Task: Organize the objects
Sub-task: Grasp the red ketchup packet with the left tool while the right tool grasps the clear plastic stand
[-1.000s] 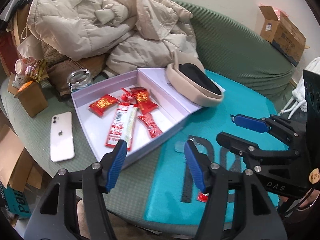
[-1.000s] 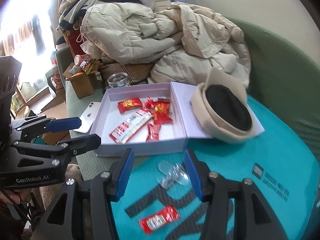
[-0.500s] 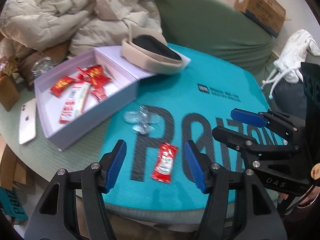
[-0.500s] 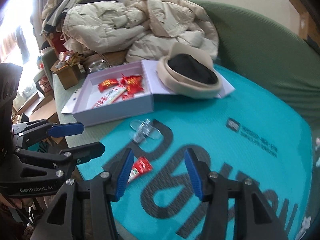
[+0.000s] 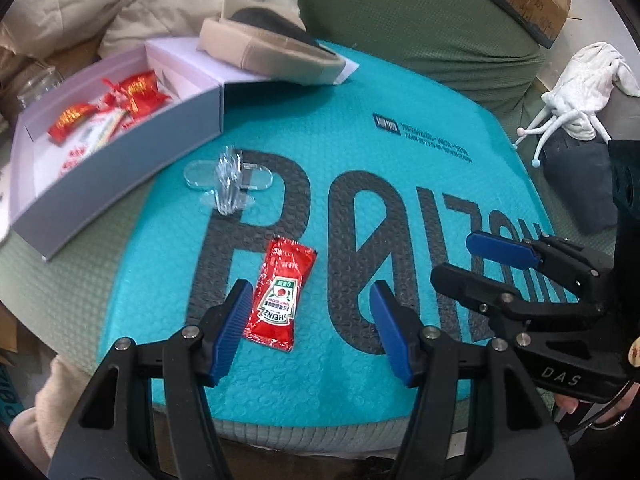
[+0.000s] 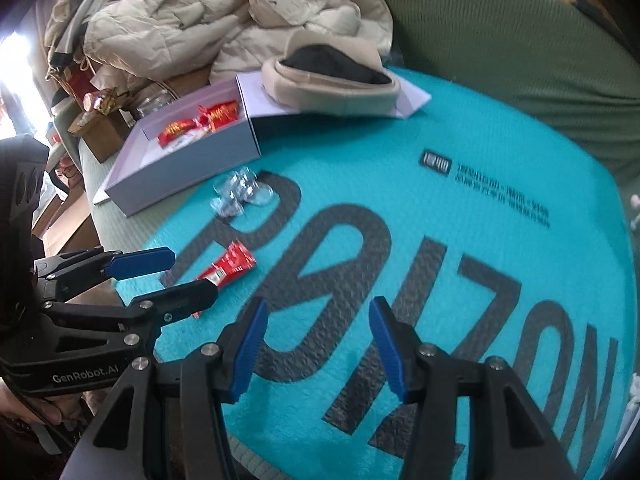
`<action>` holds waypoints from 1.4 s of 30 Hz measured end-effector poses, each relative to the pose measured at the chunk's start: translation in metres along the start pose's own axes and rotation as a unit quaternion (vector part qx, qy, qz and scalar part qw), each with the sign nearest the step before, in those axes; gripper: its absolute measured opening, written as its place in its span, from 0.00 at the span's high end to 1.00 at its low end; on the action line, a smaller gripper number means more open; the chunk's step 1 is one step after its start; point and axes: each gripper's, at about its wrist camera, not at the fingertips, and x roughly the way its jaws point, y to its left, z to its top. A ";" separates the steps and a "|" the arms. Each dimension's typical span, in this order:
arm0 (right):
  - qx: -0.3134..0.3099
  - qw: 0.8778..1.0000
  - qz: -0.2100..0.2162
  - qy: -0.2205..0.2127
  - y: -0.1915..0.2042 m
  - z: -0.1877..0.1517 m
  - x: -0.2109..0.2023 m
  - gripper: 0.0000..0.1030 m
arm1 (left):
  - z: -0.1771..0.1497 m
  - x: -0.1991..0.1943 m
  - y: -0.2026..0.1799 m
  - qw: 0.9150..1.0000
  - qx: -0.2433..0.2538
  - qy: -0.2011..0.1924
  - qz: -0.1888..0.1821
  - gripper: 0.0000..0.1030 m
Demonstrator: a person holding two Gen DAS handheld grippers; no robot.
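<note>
- Reaching for the loose ketchup packet (image 5: pixel 279 295) looks like the step in hand: the left tongs (image 5: pixel 310 332) hang over it, jaws partly open and holding nothing, the left pad just beside the packet's edge.
- Sitting flat on the teal padded mat (image 5: pixel 400 168), the packet is near the mat's front edge, well apart from the open white box (image 5: pixel 120 168) at the back-left corner, where other red packets (image 5: pixel 136 90) already lie.
- Hovering over bare mat to the right, the right tongs (image 6: pixel 316 344) are also partly open and empty.
- Closing on the packet calls for lowering the left tongs so both pads straddle it, since it is thin and flat.
- Lying between packet and box, a clear plastic piece (image 5: pixel 228 182) remains unsorted.
</note>
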 end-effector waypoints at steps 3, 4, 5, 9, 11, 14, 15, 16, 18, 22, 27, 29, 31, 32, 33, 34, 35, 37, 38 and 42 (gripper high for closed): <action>0.003 1.000 0.007 0.007 -0.001 -0.002 0.007 0.48 | 0.000 0.009 0.002 1.000 -0.005 0.000 0.001 0.42; 0.003 1.000 0.007 0.009 -0.001 -0.002 0.009 0.48 | 0.000 0.012 0.003 1.000 -0.004 0.005 0.003 0.42; 0.002 1.000 0.007 0.011 -0.001 -0.002 0.011 0.48 | -0.001 0.015 0.004 1.000 0.000 0.008 0.006 0.42; 0.000 1.000 0.005 0.018 0.001 0.003 0.020 0.48 | -0.002 0.024 0.009 1.000 0.009 0.015 0.021 0.43; -0.003 1.000 0.007 0.022 0.004 0.006 0.025 0.48 | -0.002 0.028 0.014 1.000 0.007 0.016 0.021 0.44; -0.012 0.999 0.014 0.029 0.012 0.011 0.033 0.48 | 0.000 0.032 0.025 0.999 0.003 0.015 0.037 0.45; -0.017 0.999 0.014 0.032 0.015 0.013 0.036 0.48 | 0.001 0.031 0.029 0.999 -0.002 0.012 0.043 0.45; -0.020 0.999 0.015 0.034 0.018 0.015 0.039 0.48 | 0.002 0.031 0.034 0.999 -0.008 0.009 0.052 0.46; -0.028 0.999 0.019 0.037 0.024 0.022 0.045 0.48 | 0.004 0.029 0.044 0.998 -0.016 0.006 0.064 0.45; -0.041 0.998 0.031 0.033 0.038 0.040 0.057 0.48 | 0.007 0.024 0.066 0.998 -0.039 0.007 0.049 0.46; -0.056 0.997 0.044 0.030 0.055 0.062 0.075 0.48 | 0.010 0.018 0.085 0.997 -0.071 0.009 0.034 0.46; -0.061 0.997 0.045 0.031 0.061 0.069 0.082 0.48 | 0.009 0.015 0.091 0.996 -0.080 0.009 0.023 0.46; -0.069 0.996 0.049 0.032 0.066 0.076 0.088 0.48 | 0.007 0.012 0.096 0.996 -0.083 0.009 0.022 0.46; -0.073 0.995 0.052 0.032 0.069 0.079 0.090 0.48 | 0.006 0.010 0.099 0.996 -0.083 0.011 0.025 0.46; -0.077 0.995 0.052 0.032 0.072 0.081 0.093 0.48 | 0.005 0.009 0.101 0.996 -0.085 0.015 0.031 0.46; -0.082 0.995 0.051 0.032 0.075 0.084 0.096 0.48 | 0.004 0.007 0.103 0.995 -0.087 0.023 0.040 0.46; -0.086 0.995 0.048 0.032 0.078 0.086 0.099 0.48 | 0.003 0.003 0.104 0.995 -0.088 0.028 0.048 0.46; -0.088 0.995 0.045 0.031 0.083 0.090 0.105 0.48 | 0.004 -0.004 0.103 0.995 -0.081 0.021 0.056 0.46; -0.087 0.995 0.047 0.030 0.085 0.092 0.108 0.48 | 0.005 -0.008 0.103 0.995 -0.077 0.015 0.062 0.46; -0.068 0.997 0.045 0.017 0.088 0.102 0.119 0.52 | 0.009 -0.007 0.106 0.995 -0.079 0.011 0.066 0.46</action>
